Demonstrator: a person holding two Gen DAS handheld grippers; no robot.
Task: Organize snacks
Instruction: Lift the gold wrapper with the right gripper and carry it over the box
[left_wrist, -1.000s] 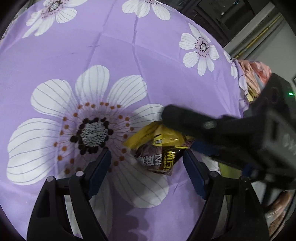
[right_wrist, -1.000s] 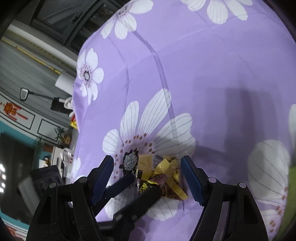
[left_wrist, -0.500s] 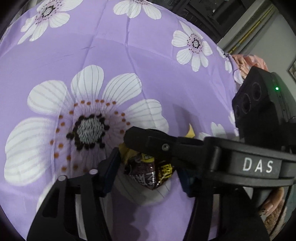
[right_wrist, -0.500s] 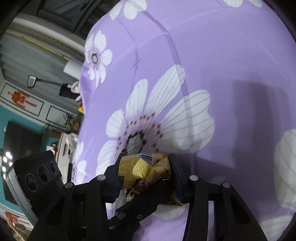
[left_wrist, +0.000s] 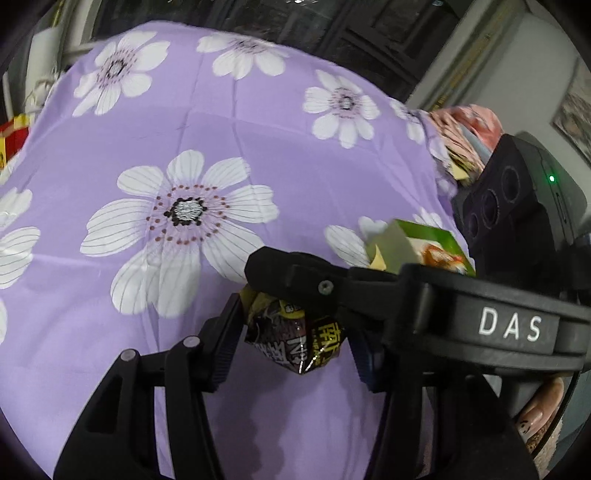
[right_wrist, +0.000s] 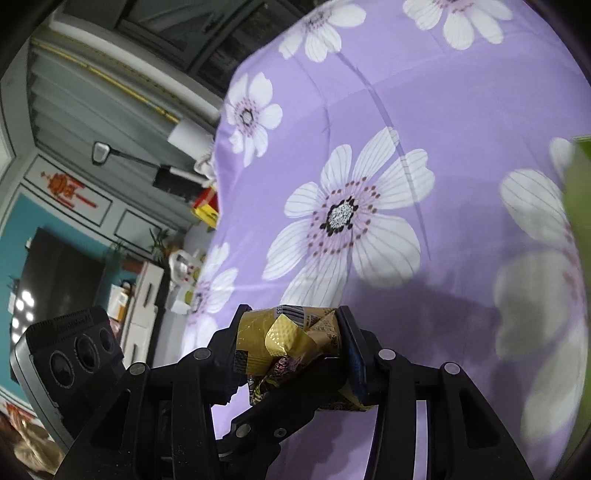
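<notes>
Between the left gripper's (left_wrist: 291, 332) two fingers sits a crumpled snack packet (left_wrist: 295, 338), its dark, printed end hanging down and toward the camera; the pads press it from both sides. The jaws have just been closing, with the packet between them. The right gripper (right_wrist: 291, 347) crosses in from the right at roughly a right angle and pinches the same packet at its gold, folded end, barcode side up; its fingers lie across the top of the left one's view. So both grippers hold one packet, each by a different end, and its long axis runs from the gold end in the right jaws to the dark end in the left.

The packet looks clear of the purple flowered cloth (left_wrist: 184, 140) below it. Beyond the right gripper, to the right and farther off, a green snack box (left_wrist: 424, 243) lies on the cloth, with a pink heap (left_wrist: 465, 129) past it at the cloth's edge. By my judgement, the right hand is nearer that side, so carrying the packet there would suit it once the left lets go.
</notes>
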